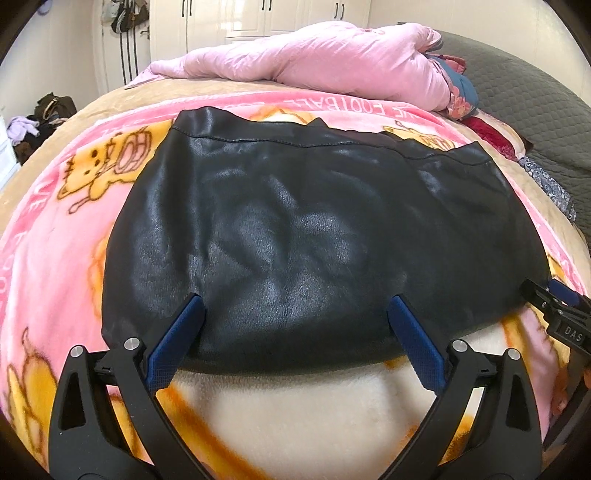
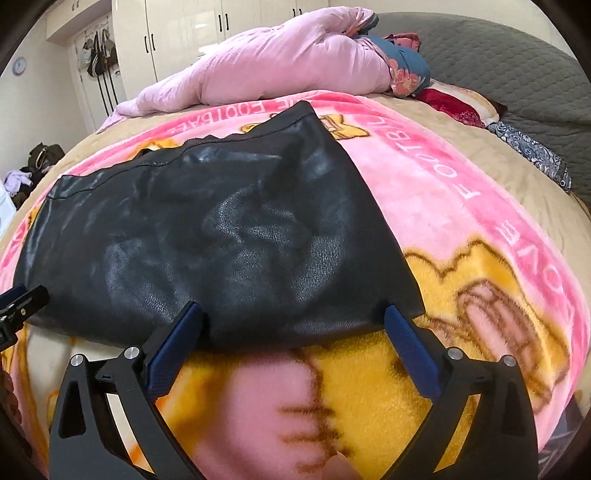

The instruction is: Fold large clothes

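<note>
A black leather garment (image 1: 295,221) lies flat on a pink cartoon blanket (image 1: 66,236) spread over a bed. My left gripper (image 1: 295,301) is open wide, its blue fingertips (image 1: 192,310) resting at the garment's near edge with nothing pinched. The right gripper (image 1: 554,299) shows at that view's right edge, by the garment's near right corner. In the right wrist view the same garment (image 2: 221,240) fills the middle, and my right gripper (image 2: 291,308) stands open wide over its near right corner. The left gripper (image 2: 22,295) peeks in at the left edge.
A bunched pink quilt (image 1: 332,59) lies across the far side of the bed, with a patterned blue pillow (image 1: 461,92) at its right end. A grey quilted cover (image 1: 535,110) rises at the right. White wardrobes (image 2: 184,33) stand behind; clothes are piled on the floor (image 1: 40,122) at left.
</note>
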